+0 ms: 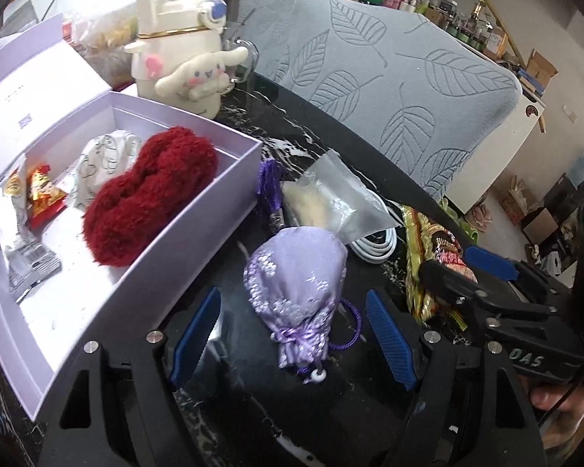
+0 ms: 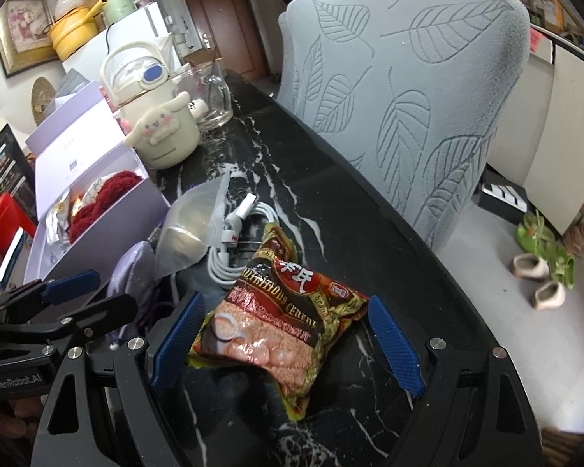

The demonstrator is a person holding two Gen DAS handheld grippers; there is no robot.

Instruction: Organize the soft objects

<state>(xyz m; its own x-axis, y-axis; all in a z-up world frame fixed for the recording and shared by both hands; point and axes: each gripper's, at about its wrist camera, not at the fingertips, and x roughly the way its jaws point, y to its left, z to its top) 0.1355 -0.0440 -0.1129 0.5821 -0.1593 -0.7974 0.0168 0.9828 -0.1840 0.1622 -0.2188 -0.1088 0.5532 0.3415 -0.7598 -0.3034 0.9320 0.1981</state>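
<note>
Left gripper: jaws wide, holding nothing; the pouch lies between the pads, lower centre, untouched.
Right gripper: jaws wide, empty; the cereal packet sits between them, lower centre.
Box: left of frame, open, red plush inside.
Table: black marble.

**What the two views keep back**

From the left wrist, the lavender box runs off the left edge, and its lid's print is too faint to read. The cereal packet is half covered by the right tool, whose handle leaves the frame. The white cable slips under the clear bag.

From the right wrist, the purple pouch hides behind the left tool. The red fluffy thing shows only above the box wall. The shelves' bottles behind the chair are too small to tell.
</note>
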